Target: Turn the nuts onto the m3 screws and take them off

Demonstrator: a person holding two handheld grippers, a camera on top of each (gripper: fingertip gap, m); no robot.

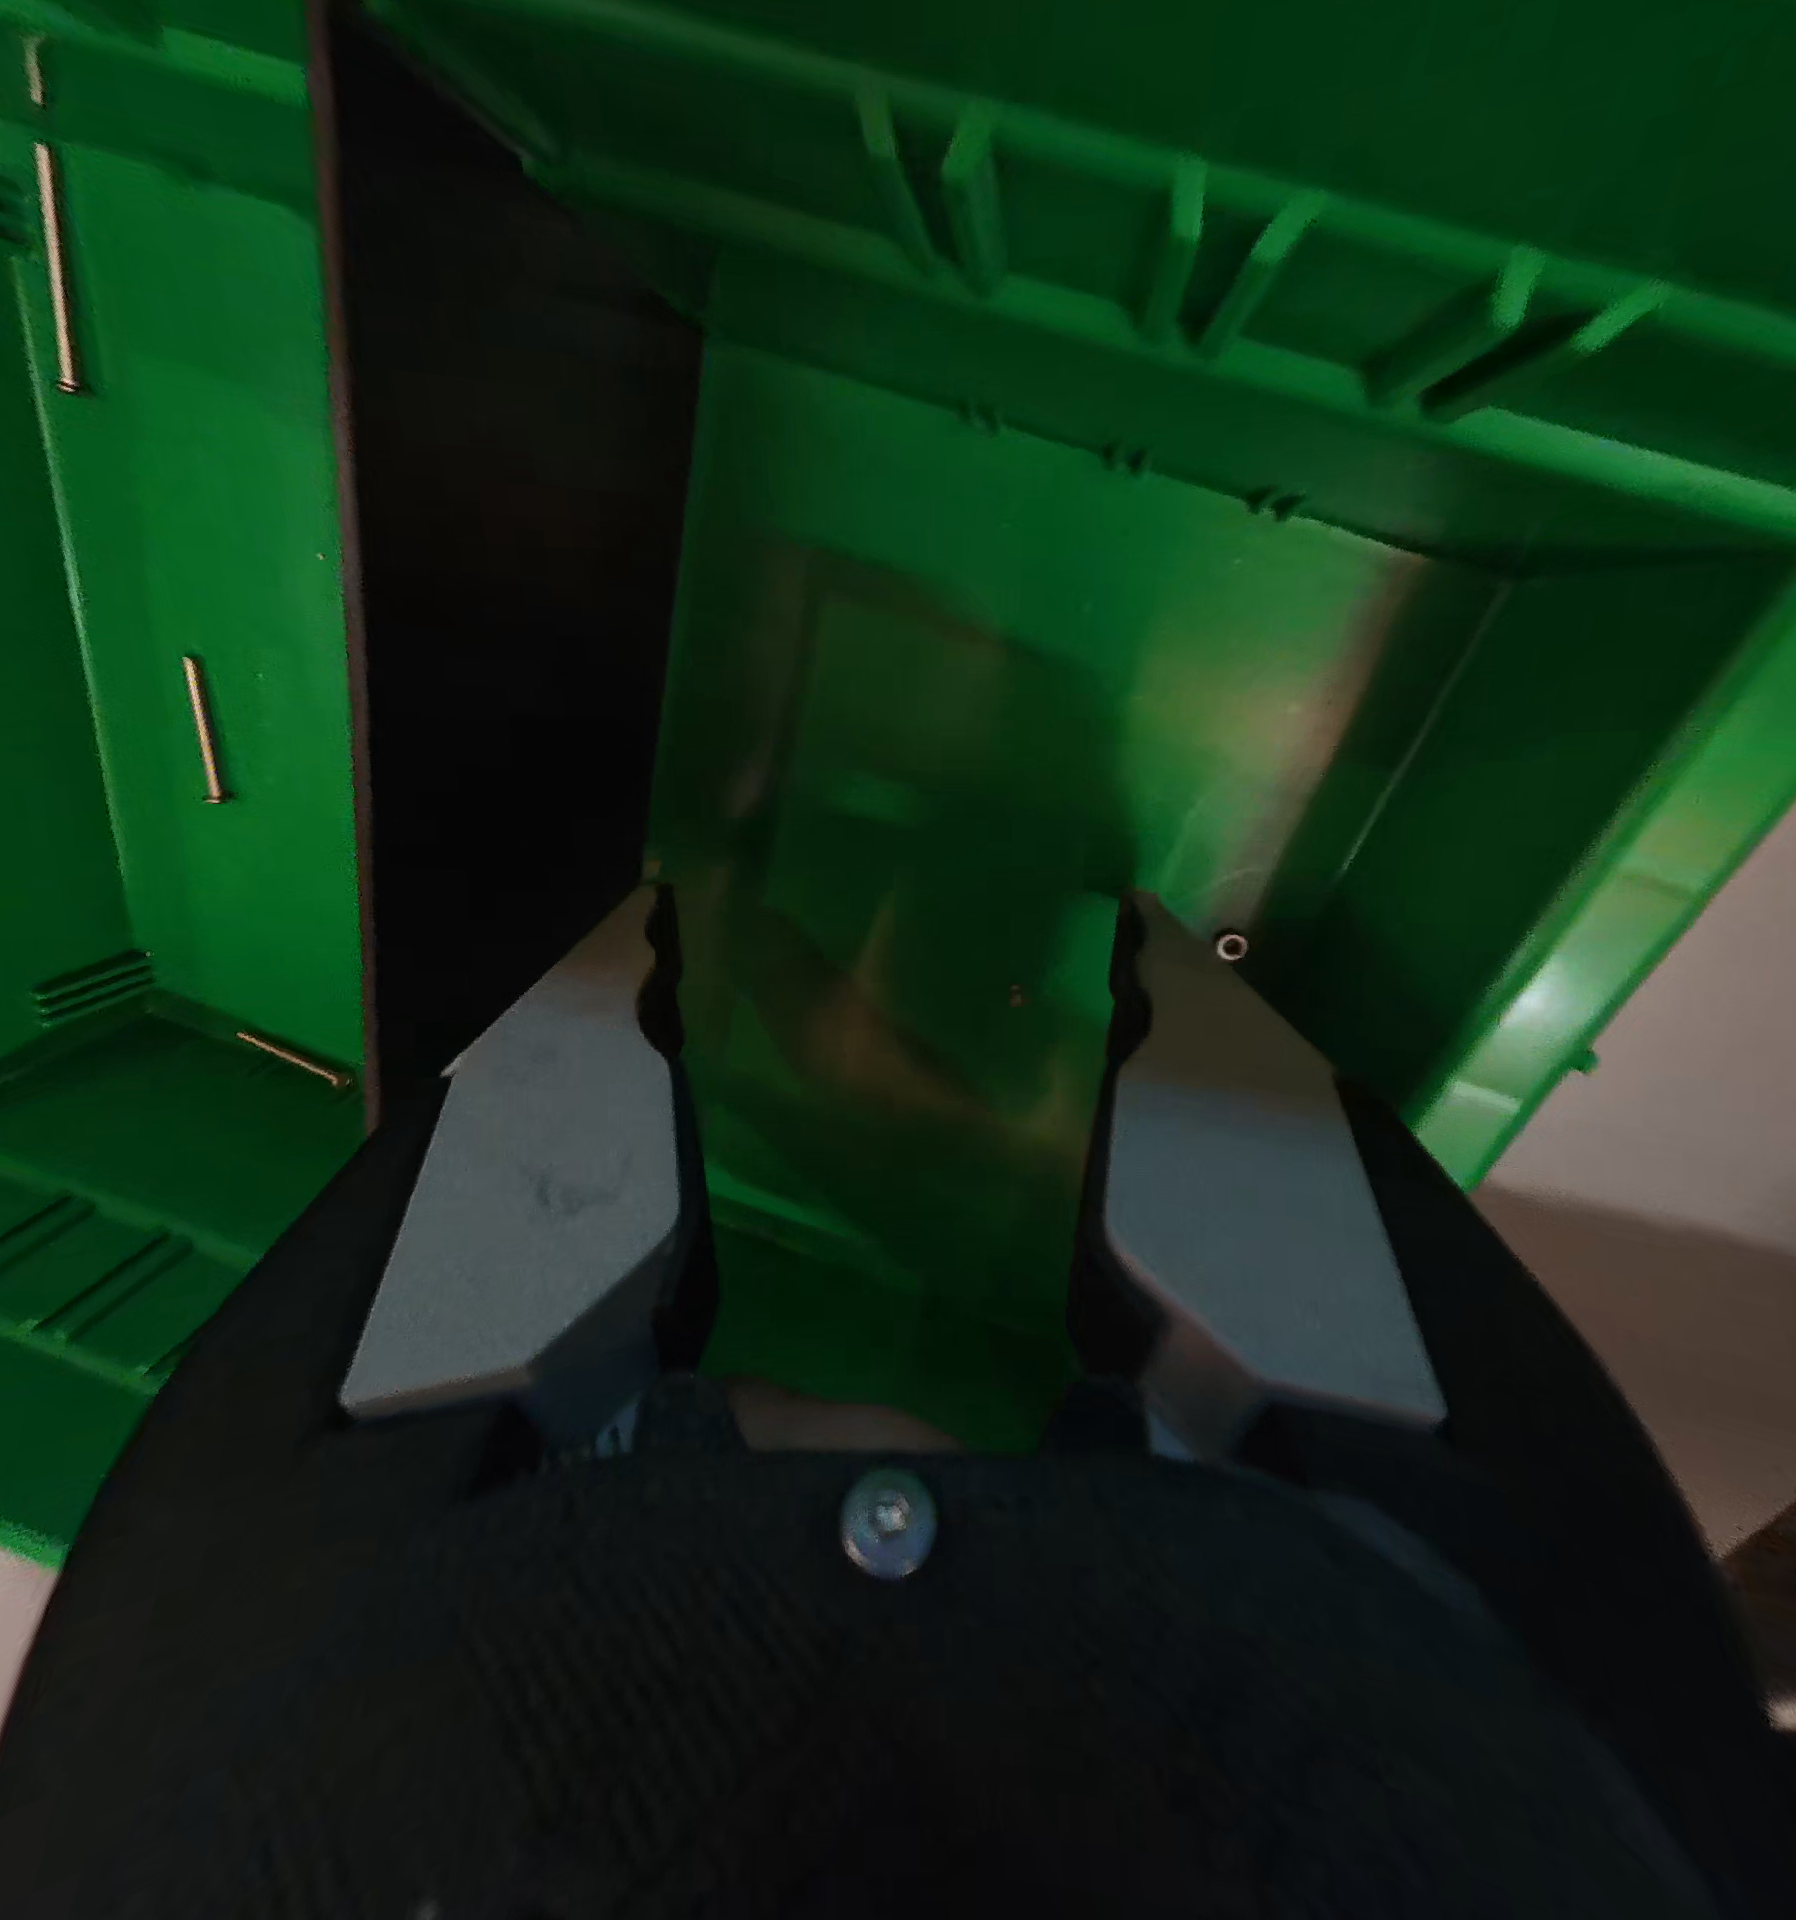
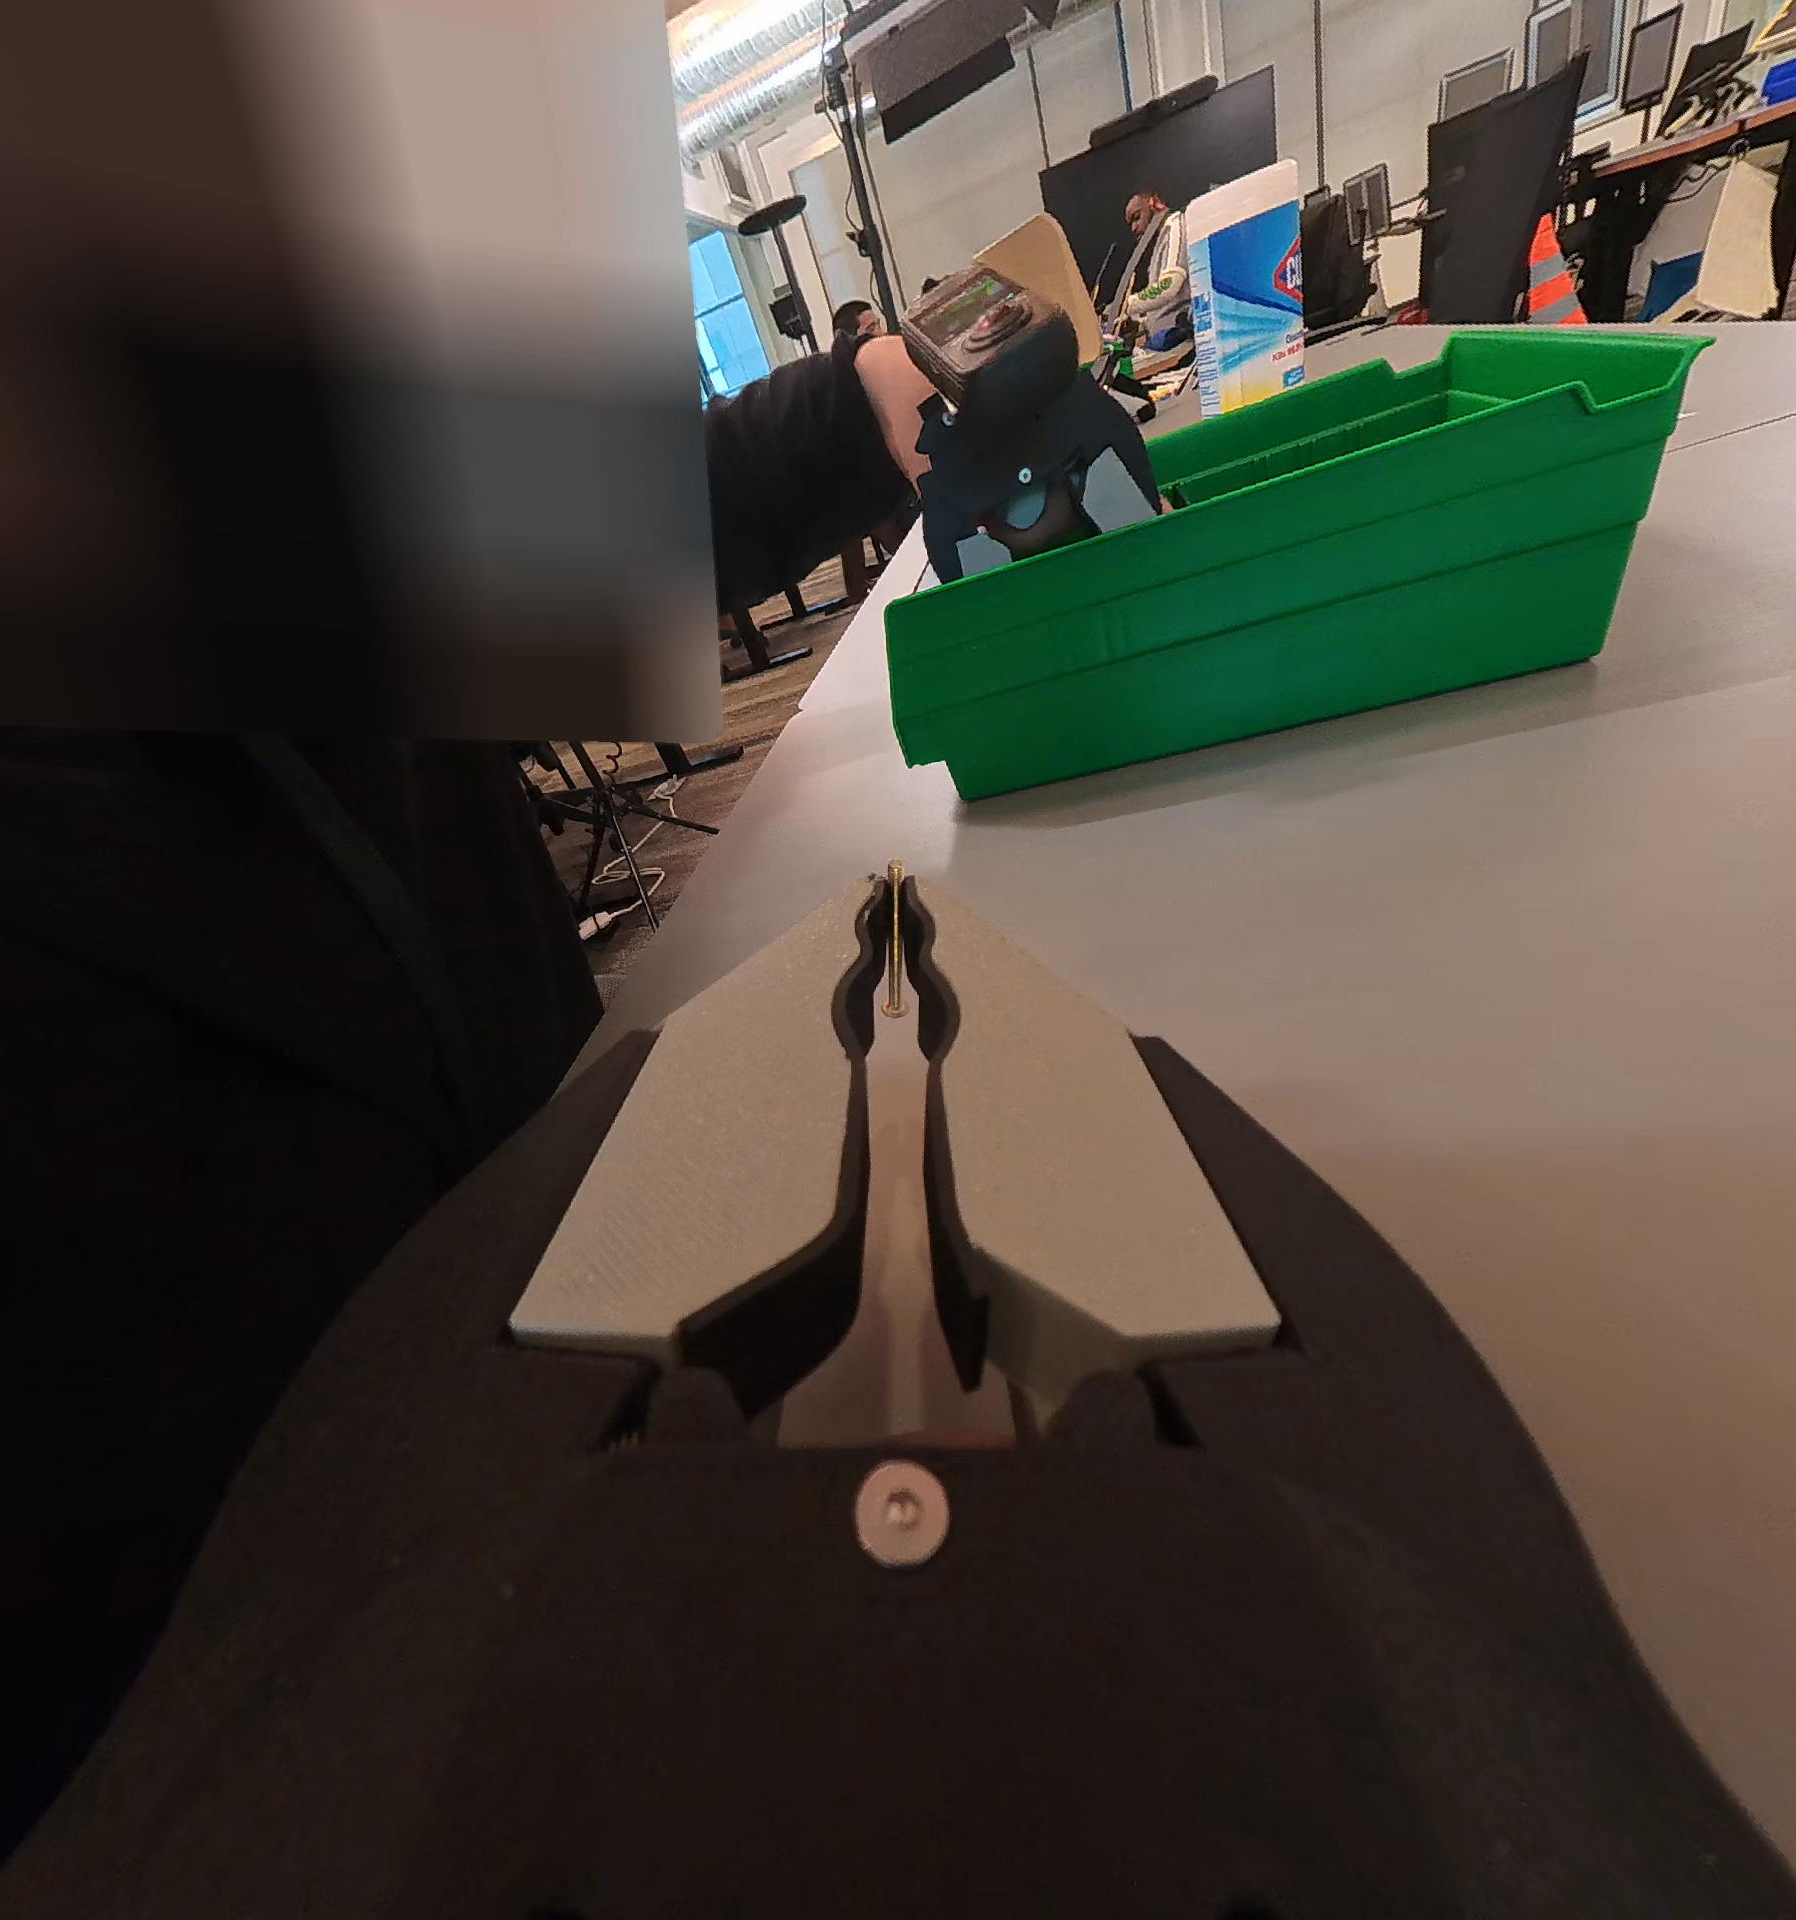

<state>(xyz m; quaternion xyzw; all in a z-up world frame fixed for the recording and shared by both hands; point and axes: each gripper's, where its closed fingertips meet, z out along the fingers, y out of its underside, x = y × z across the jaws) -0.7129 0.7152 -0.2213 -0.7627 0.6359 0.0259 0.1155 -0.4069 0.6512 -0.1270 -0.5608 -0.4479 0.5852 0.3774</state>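
Note:
My left gripper [image 1: 894, 909] is open and empty, lowered into a compartment of the green bin [image 1: 1289, 499]. A small silver nut [image 1: 1230, 947] lies on the bin floor just right of its right fingertip. Long screws [image 1: 206, 727] lie in the neighbouring compartment at the left. My right gripper [image 2: 892, 883] is shut on a thin brass-coloured screw [image 2: 893, 940], held lengthwise between the fingertips over the grey table [image 2: 1393, 1039]. The left gripper also shows in the right wrist view [image 2: 1039, 488], dipped into the green bin [image 2: 1289, 613].
A black divider [image 1: 499, 623] separates the bin's compartments. A white wipes canister [image 2: 1245, 301] stands behind the bin. The table edge runs at the left, with the floor, chairs and people beyond. A person's dark sleeve fills the left side. The tips of one gripper are about 35 cm away from the tips of the other.

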